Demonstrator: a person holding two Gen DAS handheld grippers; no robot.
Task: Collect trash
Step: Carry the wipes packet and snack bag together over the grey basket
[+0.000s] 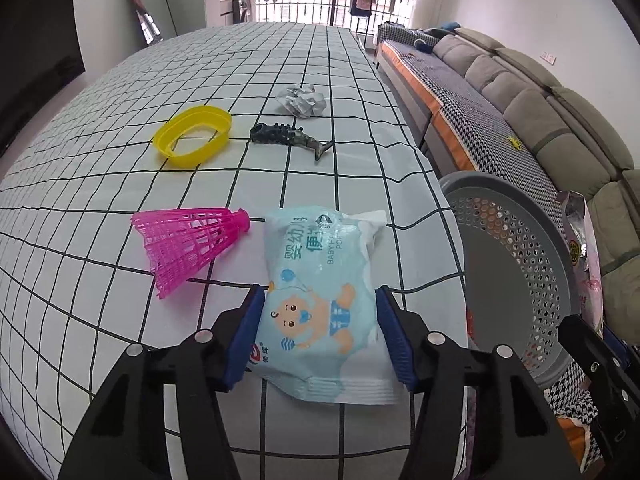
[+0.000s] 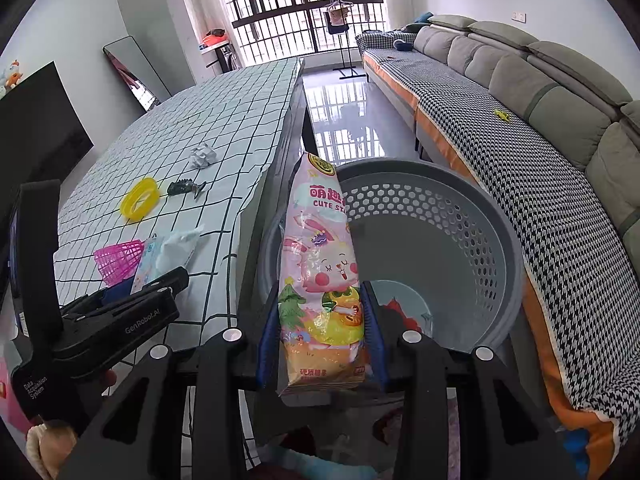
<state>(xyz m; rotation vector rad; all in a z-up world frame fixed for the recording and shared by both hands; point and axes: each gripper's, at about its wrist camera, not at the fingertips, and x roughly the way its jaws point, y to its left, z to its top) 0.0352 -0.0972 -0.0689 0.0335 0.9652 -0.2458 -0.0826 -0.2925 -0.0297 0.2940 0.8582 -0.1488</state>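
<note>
Your grey basket (image 2: 440, 216) sits just right of the table (image 1: 120, 300). Your right gripper (image 2: 320, 320) holds the pink candy bag (image 2: 320, 264) pinched upright over its near rim; release early and it falls outside. Your left gripper (image 1: 320, 312), jaws half open, straddles the wipes packet (image 1: 320, 280) near the table's right edge, pads at its sides; a shallow pinch may slip off.

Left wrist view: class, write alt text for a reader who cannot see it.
The left gripper straddles a pale blue baby-wipes pack lying on a grid-patterned tablecloth. Beyond lie a pink shuttlecock, yellow ring, toy fish and crumpled paper; a grey basket stands right.
</note>
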